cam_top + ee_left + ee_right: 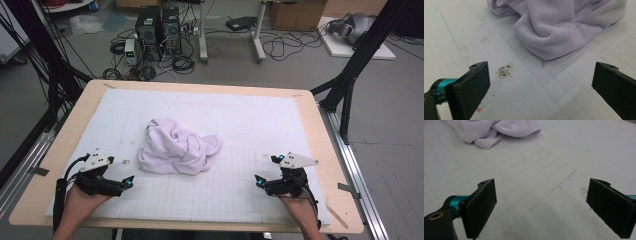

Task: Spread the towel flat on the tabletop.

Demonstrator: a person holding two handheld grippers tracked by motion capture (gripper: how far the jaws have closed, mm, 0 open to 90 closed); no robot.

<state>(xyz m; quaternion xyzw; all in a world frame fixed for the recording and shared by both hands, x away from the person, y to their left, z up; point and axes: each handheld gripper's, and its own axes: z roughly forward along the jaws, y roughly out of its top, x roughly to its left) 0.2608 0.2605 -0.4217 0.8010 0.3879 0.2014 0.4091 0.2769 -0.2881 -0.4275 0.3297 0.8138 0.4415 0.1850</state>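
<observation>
A crumpled pale lilac towel [177, 146] lies in a heap near the middle of the white gridded mat [240, 125]. My left gripper [131, 181] rests near the mat's front left, a short way from the towel's near left corner, jaws wide apart with nothing between them. In the left gripper view the towel [559, 27] bulges just ahead of the open jaws. My right gripper [257, 180] sits at the front right, pointing left toward the towel, open and empty. The towel's edge [491, 132] shows far off in the right gripper view.
The mat covers a wooden table [320, 130] with black frame posts [350, 75] at both sides. A dark smudge [504, 71] marks the mat by the left gripper. Computers [157, 30], cables and boxes lie on the floor beyond the far edge.
</observation>
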